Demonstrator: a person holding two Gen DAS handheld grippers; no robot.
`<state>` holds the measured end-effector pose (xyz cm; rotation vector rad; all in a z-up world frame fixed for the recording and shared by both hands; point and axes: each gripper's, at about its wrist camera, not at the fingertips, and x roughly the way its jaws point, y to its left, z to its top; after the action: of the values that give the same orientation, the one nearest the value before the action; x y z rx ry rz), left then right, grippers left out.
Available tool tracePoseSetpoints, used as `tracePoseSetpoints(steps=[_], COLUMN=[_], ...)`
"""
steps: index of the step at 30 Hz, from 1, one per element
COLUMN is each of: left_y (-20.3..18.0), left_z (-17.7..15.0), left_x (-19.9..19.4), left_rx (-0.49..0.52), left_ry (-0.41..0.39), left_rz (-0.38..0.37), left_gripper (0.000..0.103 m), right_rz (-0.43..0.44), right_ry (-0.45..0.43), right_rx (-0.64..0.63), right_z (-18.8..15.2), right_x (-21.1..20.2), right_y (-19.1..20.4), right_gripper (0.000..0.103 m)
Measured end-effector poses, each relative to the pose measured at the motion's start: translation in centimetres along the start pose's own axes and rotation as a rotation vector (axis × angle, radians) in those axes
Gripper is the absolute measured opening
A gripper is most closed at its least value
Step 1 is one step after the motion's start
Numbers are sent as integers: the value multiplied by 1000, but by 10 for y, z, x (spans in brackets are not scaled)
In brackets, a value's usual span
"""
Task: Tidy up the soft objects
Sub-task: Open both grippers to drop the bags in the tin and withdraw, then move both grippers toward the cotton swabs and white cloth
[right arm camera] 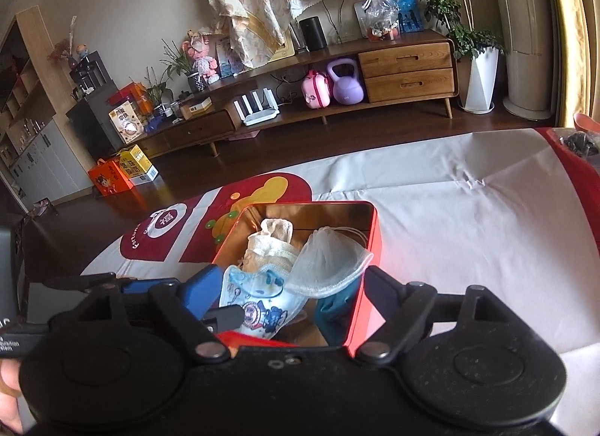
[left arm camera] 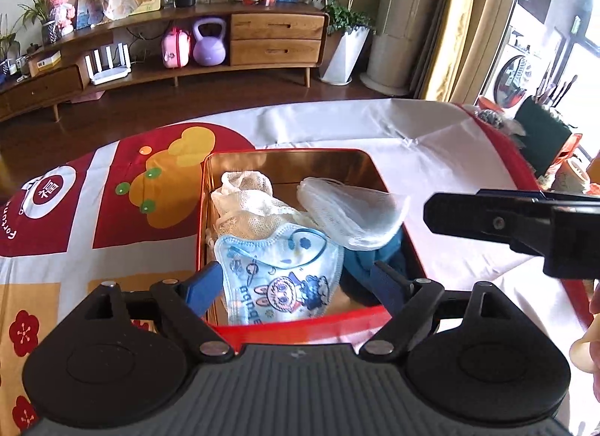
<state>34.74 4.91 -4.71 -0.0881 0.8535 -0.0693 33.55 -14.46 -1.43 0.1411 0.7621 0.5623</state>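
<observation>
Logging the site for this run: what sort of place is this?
Most likely a home living room: a long wooden TV cabinet against the wall, potted plants, and a kettlebell and router on its shelf.

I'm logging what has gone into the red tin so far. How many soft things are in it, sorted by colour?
In the red tin:
Cream mesh cloth: 1
White mesh pouch: 1
Light blue cartoon face mask: 1
Dark teal fabric item: 1
Total: 4
</observation>
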Motion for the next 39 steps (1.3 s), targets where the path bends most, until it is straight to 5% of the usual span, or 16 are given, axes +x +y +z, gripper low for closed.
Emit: tracePoseSetpoints(steps=[17, 32, 36, 39], left_y=[-1, 4, 7, 9], left_z=[-34, -89, -109, -123], left_x=[-78, -124, -132, -136], left_rx=[-29, -43, -47, -55], left_ry=[-41, -35, -41, -47], left_rz=[-44, -72, -82, -85], left_gripper=[86, 86, 103, 103], right_rz=[28, 34, 28, 22], right_ry=[-8, 41, 61, 66], right_rx=[-80, -164, -192, -211], right_z=[-37, -98, -116, -130], right_x=[-67, -94, -95, -96], right_y=[30, 47, 54, 58], right_gripper=[101, 102, 102, 102])
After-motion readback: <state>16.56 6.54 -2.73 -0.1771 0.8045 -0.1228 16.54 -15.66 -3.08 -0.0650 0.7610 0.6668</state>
